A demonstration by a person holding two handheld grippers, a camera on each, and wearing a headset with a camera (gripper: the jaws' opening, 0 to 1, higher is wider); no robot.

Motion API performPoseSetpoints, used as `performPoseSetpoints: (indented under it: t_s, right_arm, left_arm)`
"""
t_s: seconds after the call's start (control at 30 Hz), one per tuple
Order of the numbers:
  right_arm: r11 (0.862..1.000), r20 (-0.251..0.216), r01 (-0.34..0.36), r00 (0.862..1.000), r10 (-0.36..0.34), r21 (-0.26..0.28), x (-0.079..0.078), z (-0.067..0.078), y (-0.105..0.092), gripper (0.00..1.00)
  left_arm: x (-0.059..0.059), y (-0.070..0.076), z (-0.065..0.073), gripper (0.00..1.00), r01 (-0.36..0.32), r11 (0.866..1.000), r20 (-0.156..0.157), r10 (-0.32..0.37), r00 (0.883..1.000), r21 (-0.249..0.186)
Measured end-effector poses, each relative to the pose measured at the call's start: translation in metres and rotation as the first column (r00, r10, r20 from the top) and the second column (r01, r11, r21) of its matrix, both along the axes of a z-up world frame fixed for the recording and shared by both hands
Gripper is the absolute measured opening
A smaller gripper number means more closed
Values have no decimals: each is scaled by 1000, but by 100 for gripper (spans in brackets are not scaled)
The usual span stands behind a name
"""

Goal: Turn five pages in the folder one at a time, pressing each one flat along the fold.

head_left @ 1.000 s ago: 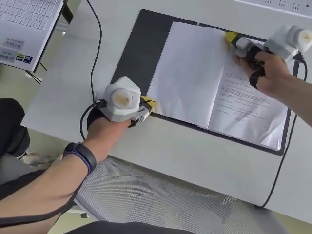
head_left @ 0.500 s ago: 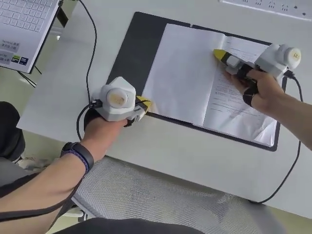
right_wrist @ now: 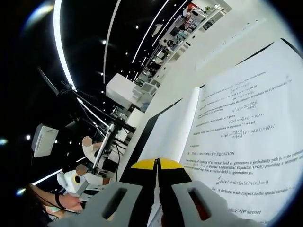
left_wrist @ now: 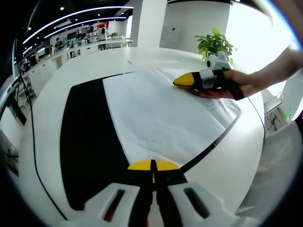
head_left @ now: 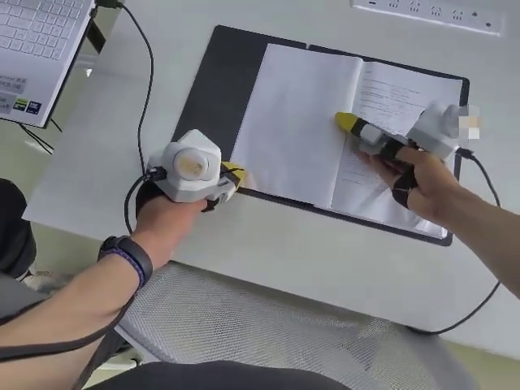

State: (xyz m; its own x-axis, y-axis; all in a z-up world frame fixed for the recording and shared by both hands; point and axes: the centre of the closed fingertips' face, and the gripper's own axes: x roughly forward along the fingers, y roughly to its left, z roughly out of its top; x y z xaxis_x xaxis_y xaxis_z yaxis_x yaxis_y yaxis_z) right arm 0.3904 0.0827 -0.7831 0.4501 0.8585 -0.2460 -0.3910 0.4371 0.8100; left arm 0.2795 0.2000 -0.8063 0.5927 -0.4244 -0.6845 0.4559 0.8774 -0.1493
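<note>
While closed, right gripper on folder fold.

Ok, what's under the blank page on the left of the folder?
The black folder cover shows past the left edge of the blank page, so it lies beneath. Whether other sheets sit under it is hidden.

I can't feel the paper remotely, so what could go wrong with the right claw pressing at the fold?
1. The shut right claw bears on the fold with a narrow tip; dragging it could crease or skew the turned page.
2. The left claw sits by that page's near corner; lifting it early may let the sheet spring back.
</note>
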Motion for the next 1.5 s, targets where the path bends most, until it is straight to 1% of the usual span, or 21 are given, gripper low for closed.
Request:
performPoseSetpoints:
  t_s: [0.03,0.1,0.3,0.37,0.47,0.6,0.67,0.83,0.97,1.13,1.3,1.5]
  right_arm:
    - [1000,1,-9,1000,9,-3,-5,0,1,0]
    - [999,0,-34,999,34,-8,-6,-3,0,0]
    - [997,-7,-76,997,76,-13,-40,-1,3,0]
    - [996,-9,-88,996,88,-15,-48,-2,4,0]
    - [993,-11,-114,993,113,-27,-65,-2,6,0]
    - [991,-15,-128,992,127,-39,-82,-2,7,0]
    - [991,-20,-129,992,128,-39,-88,-3,7,0]
    - [985,-25,-163,986,162,-52,-112,-4,8,0]
    - [986,-37,-159,987,157,-46,-120,-5,6,0]
    - [984,-45,-168,985,166,-51,-131,-6,4,0]
    - [985,-53,-160,986,157,-56,-132,-7,3,0]
    - [985,-63,-156,986,152,-70,-127,-14,-1,0]
  left_arm:
    - [0,0,0,0,2,1000,0,-2,1000,0]
    - [0,0,0,0,2,1000,1,-2,1000,0]
    - [-1,0,1,0,6,1000,2,-6,1000,3]
    - [-1,0,1,0,6,1000,3,-6,1000,4]
    - [0,1,0,0,2,1000,4,-2,1000,0]
    - [0,1,-1,0,1,1000,5,-1,1000,-1]
    - [1,1,-2,0,1,1000,6,-1,1000,-3]
    - [1,1,-4,0,1,1000,7,-1,1000,-2]
    - [1,0,-3,0,0,1000,10,0,1000,-3]
    - [1,0,-3,0,-2,1000,13,2,1000,-4]
    - [1,0,-3,0,2,1000,14,-2,1000,-1]
    - [0,0,-3,0,5,1000,8,-5,1000,-1]
